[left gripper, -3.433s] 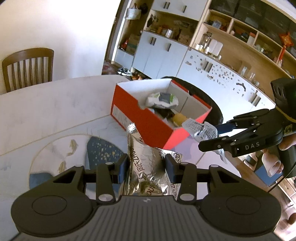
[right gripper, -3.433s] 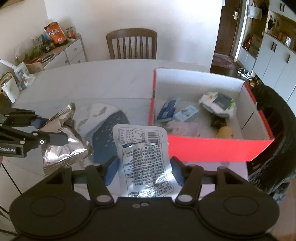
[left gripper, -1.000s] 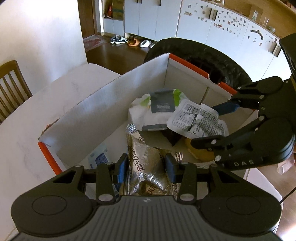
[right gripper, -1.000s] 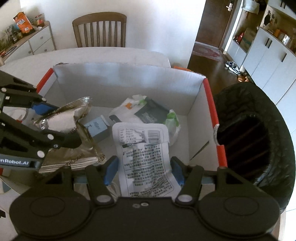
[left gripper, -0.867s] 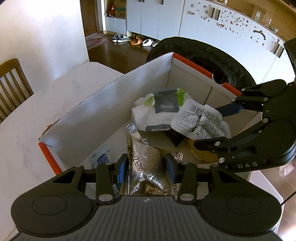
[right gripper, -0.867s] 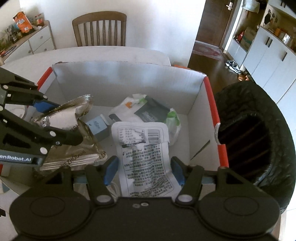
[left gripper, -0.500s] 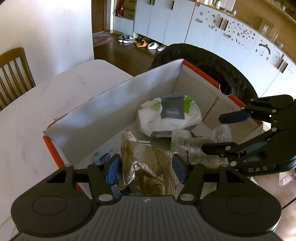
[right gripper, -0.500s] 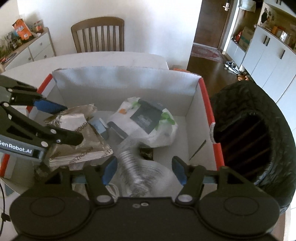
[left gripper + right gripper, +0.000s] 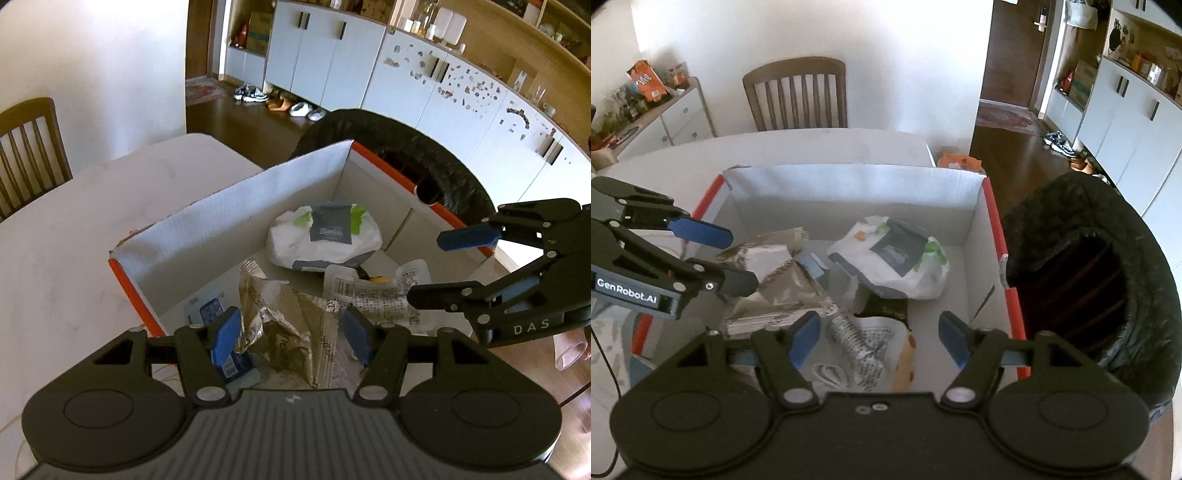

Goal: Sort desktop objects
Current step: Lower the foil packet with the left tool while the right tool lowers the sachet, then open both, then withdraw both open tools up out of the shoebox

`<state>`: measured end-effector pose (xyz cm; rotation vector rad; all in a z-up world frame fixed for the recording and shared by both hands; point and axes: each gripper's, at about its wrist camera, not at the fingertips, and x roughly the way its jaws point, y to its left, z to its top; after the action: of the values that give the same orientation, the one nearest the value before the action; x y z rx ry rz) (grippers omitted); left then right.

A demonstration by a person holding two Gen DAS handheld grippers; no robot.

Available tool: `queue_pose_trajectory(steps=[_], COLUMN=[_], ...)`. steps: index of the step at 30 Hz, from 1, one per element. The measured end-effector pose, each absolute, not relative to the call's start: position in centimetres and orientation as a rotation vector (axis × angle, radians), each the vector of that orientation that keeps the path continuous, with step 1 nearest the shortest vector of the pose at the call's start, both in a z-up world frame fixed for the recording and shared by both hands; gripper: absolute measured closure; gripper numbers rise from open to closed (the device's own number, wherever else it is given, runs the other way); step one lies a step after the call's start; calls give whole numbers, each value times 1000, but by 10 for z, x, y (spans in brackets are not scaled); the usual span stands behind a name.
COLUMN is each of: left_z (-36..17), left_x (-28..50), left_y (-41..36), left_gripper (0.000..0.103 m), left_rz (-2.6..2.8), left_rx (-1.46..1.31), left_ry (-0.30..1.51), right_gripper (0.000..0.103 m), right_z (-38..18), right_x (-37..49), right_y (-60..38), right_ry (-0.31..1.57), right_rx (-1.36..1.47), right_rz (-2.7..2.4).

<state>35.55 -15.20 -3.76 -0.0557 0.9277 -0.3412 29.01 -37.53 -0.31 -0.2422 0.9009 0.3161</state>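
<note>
Hovering over: red-edged cardboard box (image 9: 236,206) (image 9: 993,218), open top, white inside walls, standing on the table.
Box, far end: white wipes pack (image 9: 325,236) (image 9: 894,258) with a grey label and green patches, lying flat.
Box, near end on the left-hand side: crumpled silver foil snack bag (image 9: 284,325) (image 9: 779,284), lying loose on the floor of the box, free of both pads.
Box, beside the foil bag: clear printed pouch (image 9: 373,291) (image 9: 864,350) with a barcode and black text, crumpled, lying loose.
Box, under the pouch: something yellow, only a sliver showing, kind unclear.
Box, corner by the red edge: small blue-and-white packet (image 9: 208,310), partly under the foil bag.
Left gripper (image 9: 291,334) (image 9: 735,258): released, blue pads spread apart above the foil bag, nothing pressed between them.
Right gripper (image 9: 875,338) (image 9: 443,267): jaws opening, pads clear of the pouch below, gripping nothing.
Surface: pale marble-look table (image 9: 66,236) (image 9: 820,147), rounded edge.
Beside the box: black bin liner over a bin (image 9: 1089,280) (image 9: 399,147), mouth open and dark inside.
Room, far side: wooden slat-back chair (image 9: 796,96) (image 9: 29,147) at the table against a white wall.
Room, left side in the right wrist view: low white drawer unit (image 9: 676,122) topped with snack packs.
Room, other side: white cupboards (image 9: 369,74) below wooden shelves, shoes (image 9: 280,105) on a dark wooden floor, dark door (image 9: 1015,48).
</note>
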Motion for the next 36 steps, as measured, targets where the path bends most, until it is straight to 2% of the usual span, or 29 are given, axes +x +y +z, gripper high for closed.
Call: queue_pose_trajectory(steps=[23, 28, 36], left_z=[2, 7, 11], left_x=[277, 261, 240], left_y=[-141, -136, -130], left_gripper=[43, 33, 19], left_rz=[-378, -359, -340], left_rx=[-82, -83, -62], left_ry=[801, 792, 776], right_gripper=[28, 21, 15], right_z=[29, 36, 40], right_x=[221, 208, 185], right_y=[-348, -346, -341], right_ry=[836, 803, 748], right_rx=[-204, -186, -189], right_rz=[373, 356, 342])
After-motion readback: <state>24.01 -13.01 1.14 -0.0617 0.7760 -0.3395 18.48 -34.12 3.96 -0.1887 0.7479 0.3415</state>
